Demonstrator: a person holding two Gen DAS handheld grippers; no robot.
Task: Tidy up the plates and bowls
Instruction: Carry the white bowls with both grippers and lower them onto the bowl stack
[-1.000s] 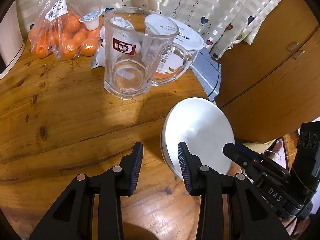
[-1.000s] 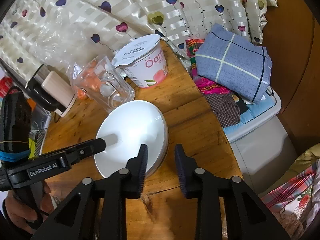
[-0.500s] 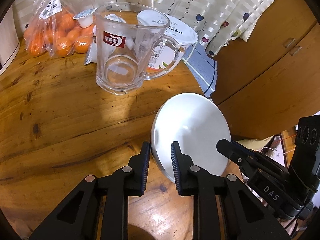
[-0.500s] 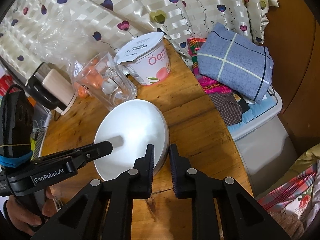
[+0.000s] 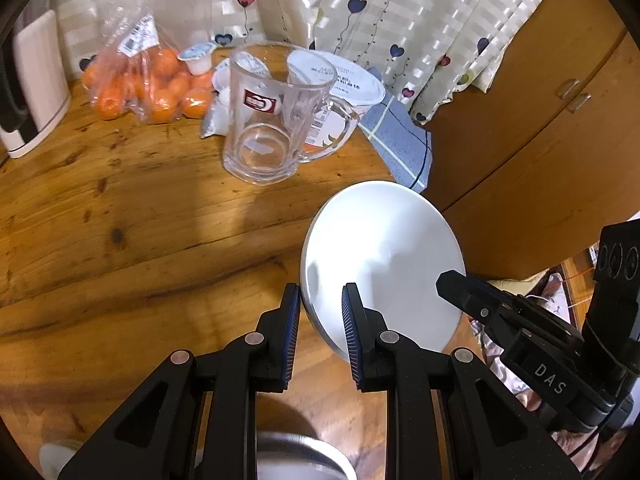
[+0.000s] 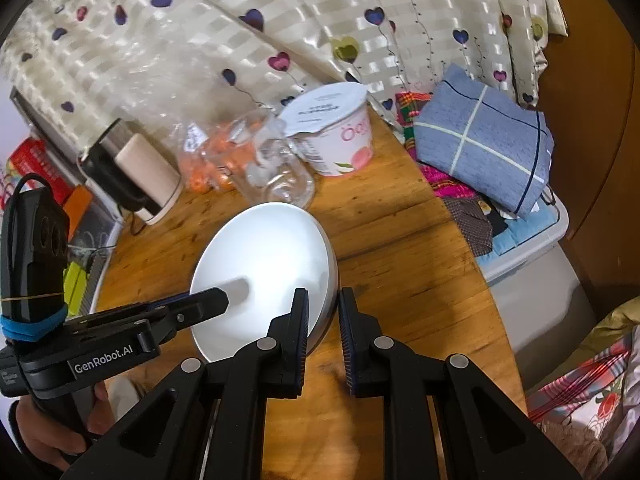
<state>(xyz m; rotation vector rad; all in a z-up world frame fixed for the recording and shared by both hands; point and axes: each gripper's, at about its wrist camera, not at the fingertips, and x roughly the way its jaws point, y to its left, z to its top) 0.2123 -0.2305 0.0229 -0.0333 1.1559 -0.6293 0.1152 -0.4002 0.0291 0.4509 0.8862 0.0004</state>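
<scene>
A white bowl [image 5: 384,264] is held above the wooden table [image 5: 120,216], tilted. My left gripper [image 5: 320,300] is shut on its near-left rim. My right gripper [image 6: 323,300] is shut on the opposite rim of the bowl [image 6: 264,264]. In each view the other gripper's fingers reach onto the bowl's far side. A round metal-looking dish rim [image 5: 304,456] shows blurred at the bottom of the left wrist view, below my left gripper.
A glass mug [image 5: 272,120], a yogurt tub [image 6: 332,132], a bag of oranges [image 5: 148,80] and a kettle [image 6: 132,168] stand at the back of the table. Folded cloths [image 6: 484,136] lie on a plastic bin right of the table edge. A wooden cabinet [image 5: 540,140] stands beyond.
Both grippers closed onto the bowl's rim from opposite sides, then lifted it off the table and tilted it. The view pulled back from the mug.
</scene>
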